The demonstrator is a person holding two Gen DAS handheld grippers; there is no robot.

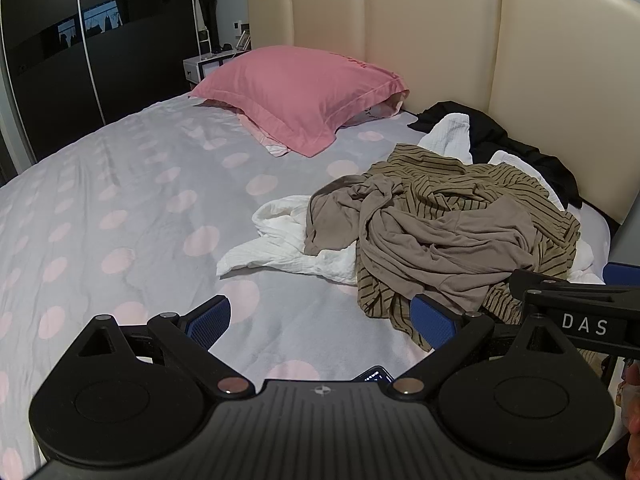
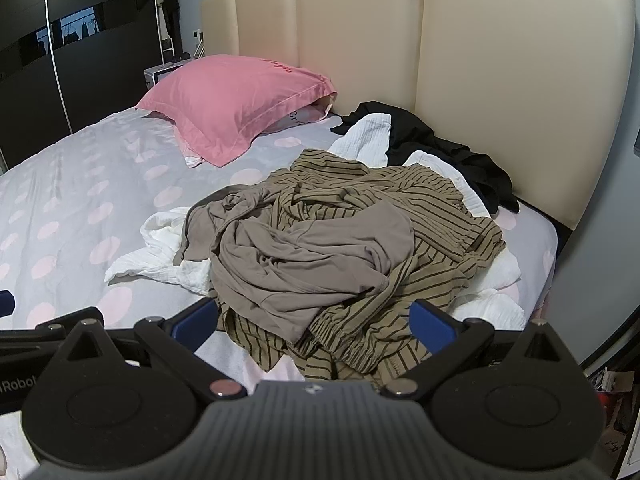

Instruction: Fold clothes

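Two hand-held grippers above a bed, seen along their fingers. In the left wrist view we see the left gripper (image 1: 322, 322) held level over the grey bedspread (image 1: 120, 200) with pink dots, its two blue-padded fingers (image 1: 210, 322) spread wide and grasping nothing; the right-hand pad sits just in front of the hem of the striped garment, and we cannot tell whether it touches the cloth. At the right edge of this view, part of the right gripper's black body marked "DAS" comes into frame, just beside the left gripper, with a sliver of a hand (image 1: 632, 420) below it.

In the right wrist view we see the right gripper (image 2: 316, 324) likewise level and released, fingers (image 2: 434, 326) wide apart, pointed straight at the pile of clothes (image 2: 340, 240). The pile's near edge lies between the two pads; contact cannot be judged.

The pile rests on the right half of the bed, near the cream padded headboard (image 2: 500, 80). A plain taupe top (image 2: 312, 264) lies crumpled uppermost, over an olive striped garment (image 2: 440, 240); white cloth (image 2: 160, 256) spreads beneath and to the left, and a black garment (image 2: 440, 148) lies at the back, against the headboard. A pink pillow (image 2: 236, 100) sits to the left of the pile, apart from it. A dark wardrobe (image 1: 60, 60) stands beyond the bed's far side.
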